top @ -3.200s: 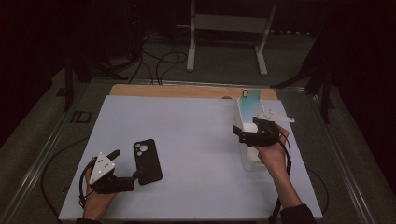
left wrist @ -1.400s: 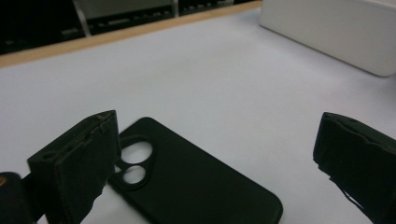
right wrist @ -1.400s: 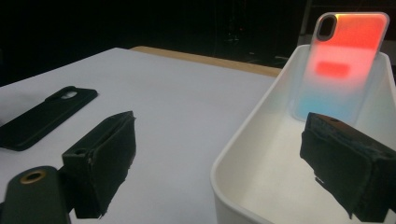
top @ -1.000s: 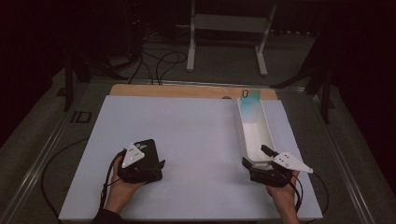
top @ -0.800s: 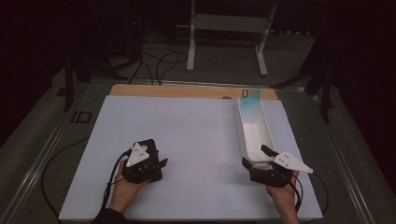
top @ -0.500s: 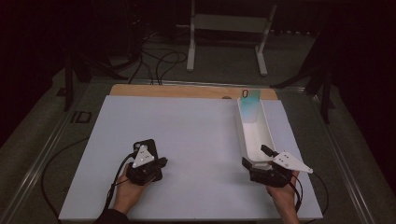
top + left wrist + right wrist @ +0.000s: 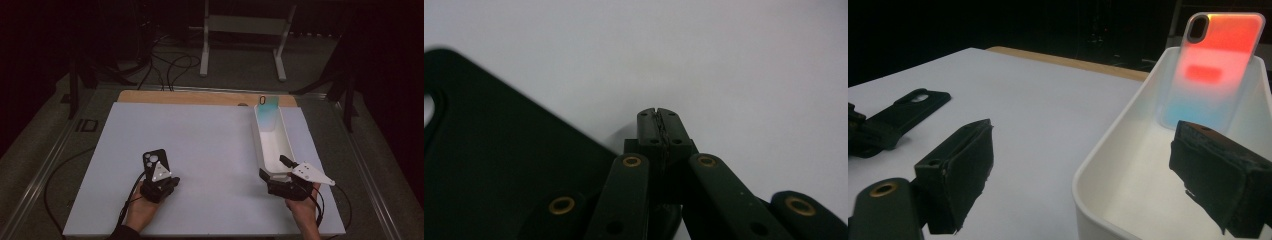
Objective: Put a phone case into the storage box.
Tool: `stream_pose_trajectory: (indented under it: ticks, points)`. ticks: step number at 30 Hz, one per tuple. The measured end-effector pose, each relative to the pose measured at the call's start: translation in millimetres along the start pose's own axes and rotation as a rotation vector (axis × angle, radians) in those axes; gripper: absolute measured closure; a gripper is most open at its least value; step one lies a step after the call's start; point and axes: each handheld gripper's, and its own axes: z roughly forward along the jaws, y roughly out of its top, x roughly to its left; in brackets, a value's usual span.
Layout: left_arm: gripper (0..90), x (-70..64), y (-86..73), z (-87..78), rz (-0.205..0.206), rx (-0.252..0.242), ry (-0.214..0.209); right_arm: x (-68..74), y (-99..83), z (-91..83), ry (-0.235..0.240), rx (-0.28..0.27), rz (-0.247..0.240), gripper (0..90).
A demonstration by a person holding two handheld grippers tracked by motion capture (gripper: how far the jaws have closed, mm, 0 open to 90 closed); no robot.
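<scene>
A black phone case (image 7: pixel 151 159) lies flat on the white table, its camera cutout at the far end. My left gripper (image 7: pixel 163 181) sits at the case's near right corner with its jaws pressed shut on nothing. In the left gripper view the black case (image 7: pixel 499 170) lies just left of the left gripper (image 7: pixel 659 122). An iridescent phone case (image 7: pixel 267 111) leans upright at the far end of a long white tray (image 7: pixel 255 142). My right gripper (image 7: pixel 273 168) is open at the tray's near end. In the right gripper view the right gripper (image 7: pixel 1088 175) straddles the tray's left wall (image 7: pixel 1108 145), and the iridescent case (image 7: pixel 1220 70) glows orange.
A wooden strip (image 7: pixel 200 97) runs along the table's far edge. Beyond it are a metal stand (image 7: pixel 245 30) and floor cables (image 7: pixel 170 65). The right gripper view also holds the black case (image 7: pixel 915 107) at far left.
My left gripper has drawn back toward the table's near edge, uncovering the far part of the black case. The right gripper came from the tray's far end to its near end, then held still.
</scene>
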Motion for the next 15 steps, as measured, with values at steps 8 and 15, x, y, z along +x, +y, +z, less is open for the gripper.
stream_pose_trajectory:
  ticks: [8, 15]
  points:
    - [90.0, 6.1, -9.4, -14.3, -0.036, 0.025, 0.047, -0.8, -0.1, 0.9, 0.003, 0.010, 0.002, 10.7]
    - [90.0, 31.6, -19.2, -31.1, -0.136, 0.024, 0.155, -1.6, 0.4, 3.1, 0.006, 0.008, -0.014, 10.7]
